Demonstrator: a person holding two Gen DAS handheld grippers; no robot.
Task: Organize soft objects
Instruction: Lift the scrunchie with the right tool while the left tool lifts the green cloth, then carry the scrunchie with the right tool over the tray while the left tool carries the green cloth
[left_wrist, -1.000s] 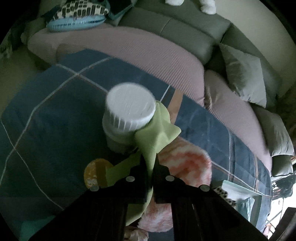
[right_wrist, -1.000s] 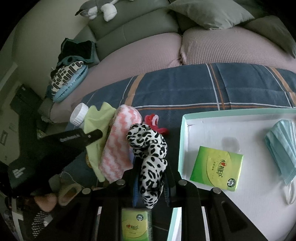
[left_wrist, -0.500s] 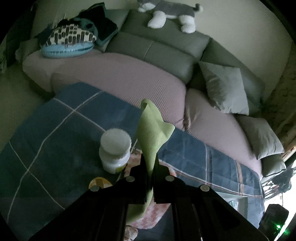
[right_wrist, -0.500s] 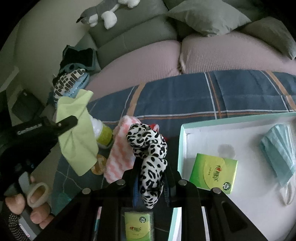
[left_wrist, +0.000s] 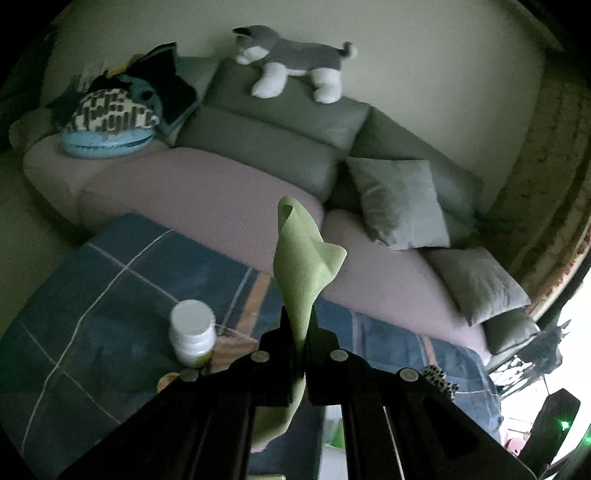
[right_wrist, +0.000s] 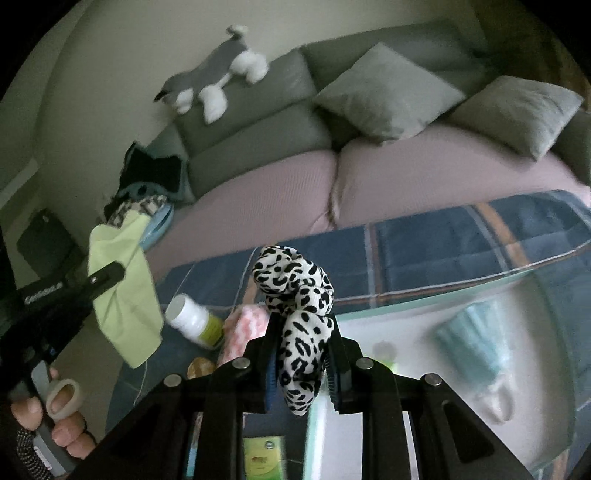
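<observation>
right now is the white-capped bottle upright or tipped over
Upright. In the left wrist view the bottle stands on the plaid blanket, white cap on top; its tilt in the right wrist view looks like fisheye distortion.

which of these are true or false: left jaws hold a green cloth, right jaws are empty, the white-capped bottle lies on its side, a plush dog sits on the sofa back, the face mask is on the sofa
1. The left gripper holds a green cloth. True.
2. The right gripper is empty. False: its jaws are shut on a leopard-print scrunchie.
3. The white-capped bottle lies on its side. False: it stands upright on the plaid blanket.
4. A plush dog sits on top of the sofa back. True.
5. The blue face mask is on the sofa. False: it lies in the white tray.
</observation>
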